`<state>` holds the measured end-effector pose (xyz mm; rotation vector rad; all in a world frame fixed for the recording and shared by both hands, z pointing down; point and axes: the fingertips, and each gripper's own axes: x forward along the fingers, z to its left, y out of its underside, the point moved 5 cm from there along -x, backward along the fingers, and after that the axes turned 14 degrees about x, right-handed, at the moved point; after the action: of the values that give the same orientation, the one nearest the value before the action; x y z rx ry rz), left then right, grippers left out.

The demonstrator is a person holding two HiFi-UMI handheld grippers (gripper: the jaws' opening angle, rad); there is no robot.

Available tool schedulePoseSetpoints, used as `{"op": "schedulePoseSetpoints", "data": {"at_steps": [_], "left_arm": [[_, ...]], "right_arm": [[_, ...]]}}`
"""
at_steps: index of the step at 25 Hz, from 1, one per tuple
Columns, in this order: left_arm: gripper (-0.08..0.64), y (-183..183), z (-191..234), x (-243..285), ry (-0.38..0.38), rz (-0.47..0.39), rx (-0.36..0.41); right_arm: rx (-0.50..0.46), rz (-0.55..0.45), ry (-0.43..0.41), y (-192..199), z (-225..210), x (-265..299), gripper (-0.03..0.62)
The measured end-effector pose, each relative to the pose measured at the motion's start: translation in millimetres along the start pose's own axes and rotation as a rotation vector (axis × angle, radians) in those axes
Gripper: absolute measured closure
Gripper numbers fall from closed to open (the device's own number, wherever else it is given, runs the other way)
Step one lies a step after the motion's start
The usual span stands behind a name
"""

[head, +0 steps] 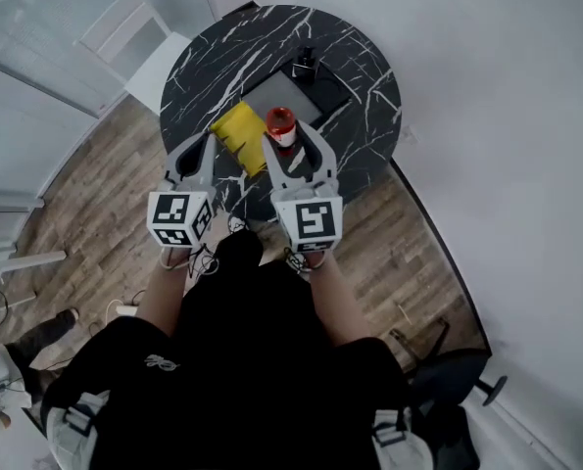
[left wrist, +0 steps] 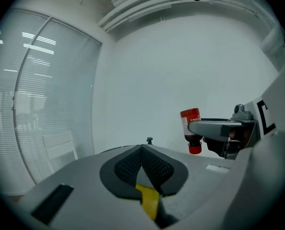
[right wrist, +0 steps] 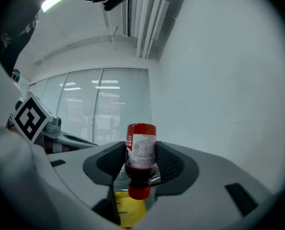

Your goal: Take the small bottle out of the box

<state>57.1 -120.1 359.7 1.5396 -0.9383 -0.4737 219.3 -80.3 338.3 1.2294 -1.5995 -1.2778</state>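
Observation:
A small bottle (head: 281, 125) with dark contents, a white label and a red cap is clamped between the pads of my right gripper (head: 287, 135), lifted clear of the table. In the right gripper view the bottle (right wrist: 141, 152) stands cap-down between the jaws of the right gripper (right wrist: 141, 166). The left gripper view shows the same bottle (left wrist: 191, 128) held off to the right. The yellow box (head: 238, 135) lies on the round black marble table (head: 360, 76), just left of the bottle. My left gripper (head: 209, 137) is shut at the box's left edge, and a strip of yellow box (left wrist: 149, 201) shows at its closed pads (left wrist: 154, 169).
A grey mat (head: 271, 91) lies on the table behind the box, with a small black object (head: 306, 64) at its far end. A white chair (head: 134, 37) stands left of the table. A white wall runs close along the right side.

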Motion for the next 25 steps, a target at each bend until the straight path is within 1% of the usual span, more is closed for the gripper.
{"op": "schedulePoseSetpoints", "data": {"at_steps": [6, 14, 20, 25], "left_arm": [[0.561, -24, 8, -10, -0.034, -0.063, 0.010], [0.562, -36, 19, -23, -0.071, -0.091, 0.028], [0.561, -43, 20, -23, -0.069, -0.112, 0.035], [0.561, -46, 13, -22, -0.056, -0.124, 0.028]], "right_arm": [[-0.032, -0.064, -0.021, -27, 5, -7, 0.402], [-0.032, -0.096, -0.014, -41, 2, -12, 0.402], [-0.033, -0.092, 0.008, -45, -7, -11, 0.402], [-0.054, -0.096, 0.007, -50, -8, -12, 0.402]]}}
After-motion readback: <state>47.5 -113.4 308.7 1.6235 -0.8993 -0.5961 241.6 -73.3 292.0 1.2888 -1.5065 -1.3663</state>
